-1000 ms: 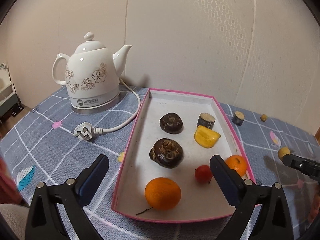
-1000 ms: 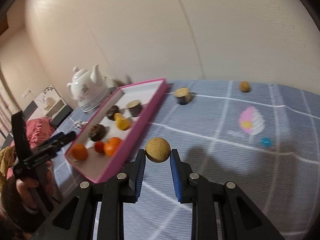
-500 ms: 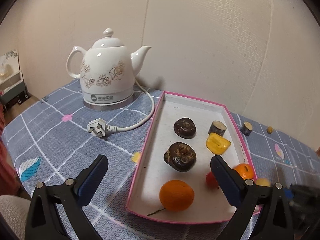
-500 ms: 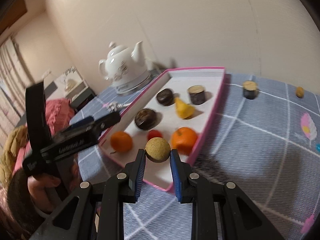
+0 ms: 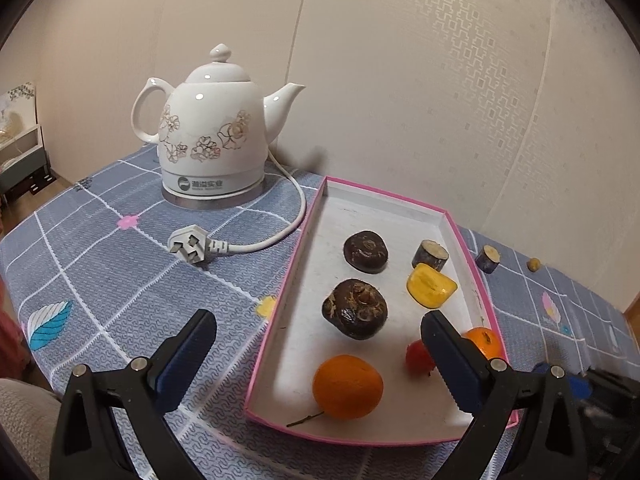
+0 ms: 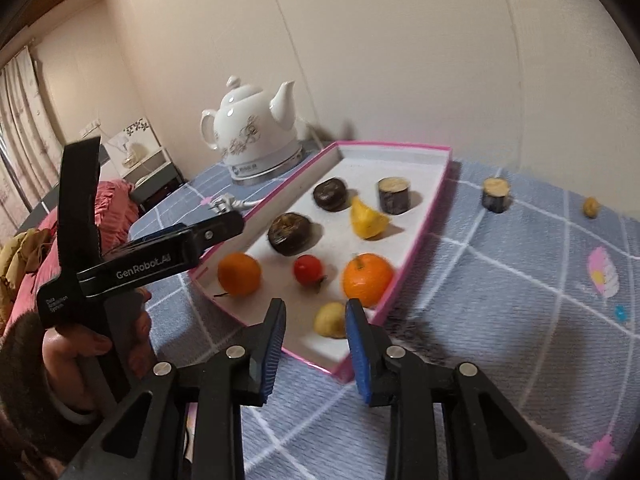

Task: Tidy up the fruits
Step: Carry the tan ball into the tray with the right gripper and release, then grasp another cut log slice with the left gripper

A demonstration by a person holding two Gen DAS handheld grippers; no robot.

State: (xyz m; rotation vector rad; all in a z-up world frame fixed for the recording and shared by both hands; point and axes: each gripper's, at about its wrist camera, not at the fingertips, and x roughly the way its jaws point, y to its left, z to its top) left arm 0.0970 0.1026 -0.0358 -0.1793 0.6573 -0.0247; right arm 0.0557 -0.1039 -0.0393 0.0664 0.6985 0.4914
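Note:
A pink-rimmed white tray (image 5: pixel 316 240) (image 6: pixel 420 236) holds two dark brown fruits (image 5: pixel 355 314), a yellow piece (image 5: pixel 431 290), a dark cut stub (image 5: pixel 430 255), a red tomato (image 6: pixel 308 269) and two oranges (image 5: pixel 347 386) (image 6: pixel 367 279). A small tan round fruit (image 6: pixel 330 320) lies in the tray's near corner, between the open jaws of my right gripper (image 6: pixel 316 320) and apart from its pads. My left gripper (image 5: pixel 320 344) is open and empty above the tray's near end.
A white floral kettle (image 5: pixel 212 140) with its cord and plug (image 5: pixel 192 246) stands left of the tray. Another dark stub (image 6: pixel 495 194) and a small tan fruit (image 6: pixel 591 207) lie on the blue checked cloth to the right. The wall is close behind.
My right gripper carried the tan fruit over the tray's near corner, opened and let it go. My left gripper shifted slightly left and stayed open.

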